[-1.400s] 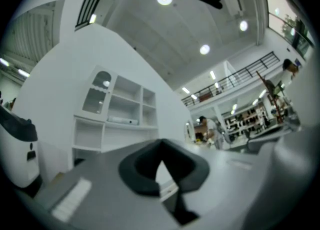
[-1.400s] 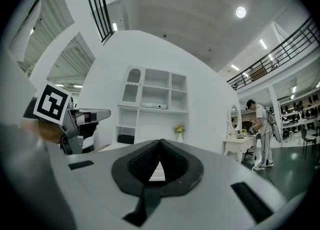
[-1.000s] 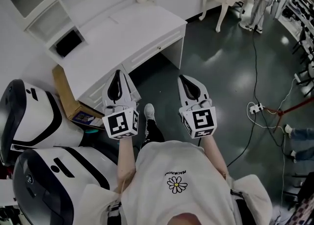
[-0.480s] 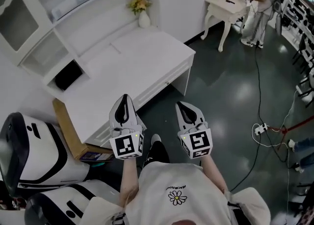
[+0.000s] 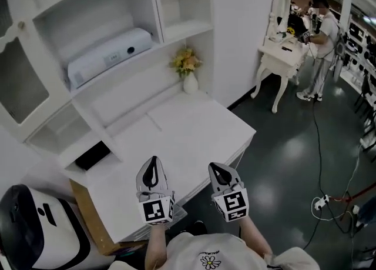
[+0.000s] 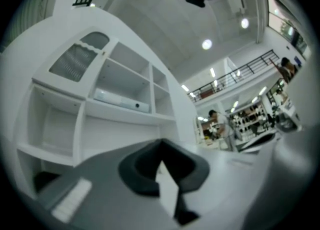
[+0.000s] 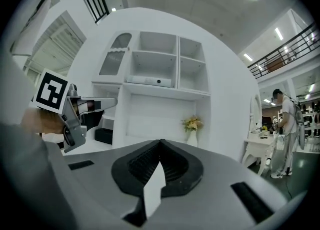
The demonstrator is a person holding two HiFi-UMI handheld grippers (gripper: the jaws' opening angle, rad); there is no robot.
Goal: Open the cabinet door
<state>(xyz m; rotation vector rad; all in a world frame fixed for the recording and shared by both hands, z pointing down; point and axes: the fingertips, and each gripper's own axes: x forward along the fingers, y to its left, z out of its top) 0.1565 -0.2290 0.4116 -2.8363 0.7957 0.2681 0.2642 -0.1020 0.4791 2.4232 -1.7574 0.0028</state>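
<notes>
The cabinet door (image 5: 20, 86) is shut, high up at the far left of the white shelves (image 5: 176, 4). By the white desk (image 5: 194, 127), the left gripper (image 5: 154, 163) has its jaws pressed together, holding nothing. The right gripper (image 5: 215, 169) beside it is closed and empty too.

Your cabinet door (image 5: 16, 89) sits at the far upper left of the head view. It has a white frame around a greyish frosted pane (image 5: 23, 95) with a scalloped edge, and a small round knob (image 5: 22, 25) near its right side. It stands upright and looks shut, flush with the shelf unit (image 5: 176, 27) to its right.
</notes>
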